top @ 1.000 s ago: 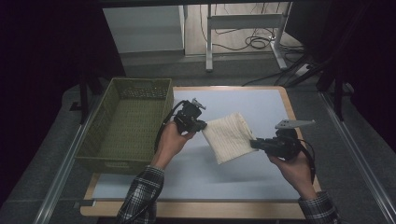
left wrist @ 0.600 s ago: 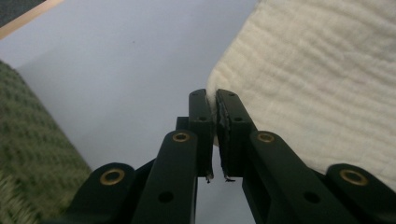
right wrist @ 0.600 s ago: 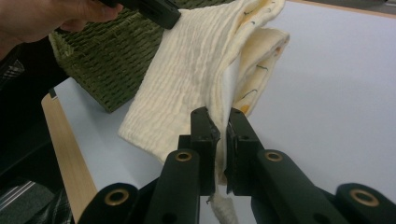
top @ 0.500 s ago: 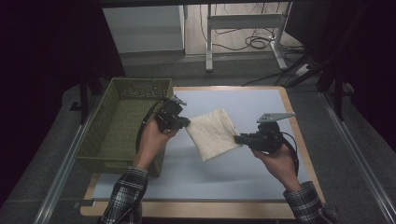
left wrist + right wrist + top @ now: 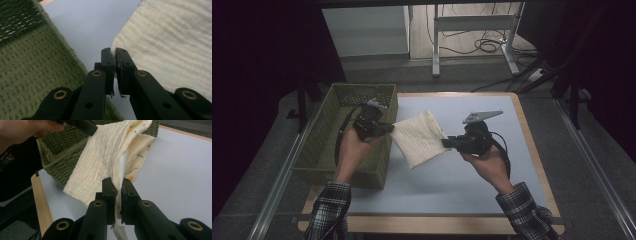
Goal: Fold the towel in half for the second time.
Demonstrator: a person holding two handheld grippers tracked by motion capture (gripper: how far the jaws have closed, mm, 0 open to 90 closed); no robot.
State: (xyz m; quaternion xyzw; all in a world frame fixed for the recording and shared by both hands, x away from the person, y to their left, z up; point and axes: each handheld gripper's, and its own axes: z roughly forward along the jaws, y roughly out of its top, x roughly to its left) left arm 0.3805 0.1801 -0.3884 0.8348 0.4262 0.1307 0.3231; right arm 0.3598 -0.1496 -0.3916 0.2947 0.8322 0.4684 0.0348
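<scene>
Cloth (image 5: 418, 137), folded and cream, is held stretched above the bench (image 5: 472, 175) just beside the green basket (image 5: 324, 150) in the high view; it has been carried toward the basket since a second ago, so placing inside appears next. The left gripper (image 5: 384, 129) is over the basket's near rim.

Left gripper view: jaws are clamped on a cloth corner (image 5: 115, 50).

Right gripper view: the right gripper (image 5: 117, 185) is clamped on the opposite edge, farther from the basket (image 5: 60, 155).
</scene>
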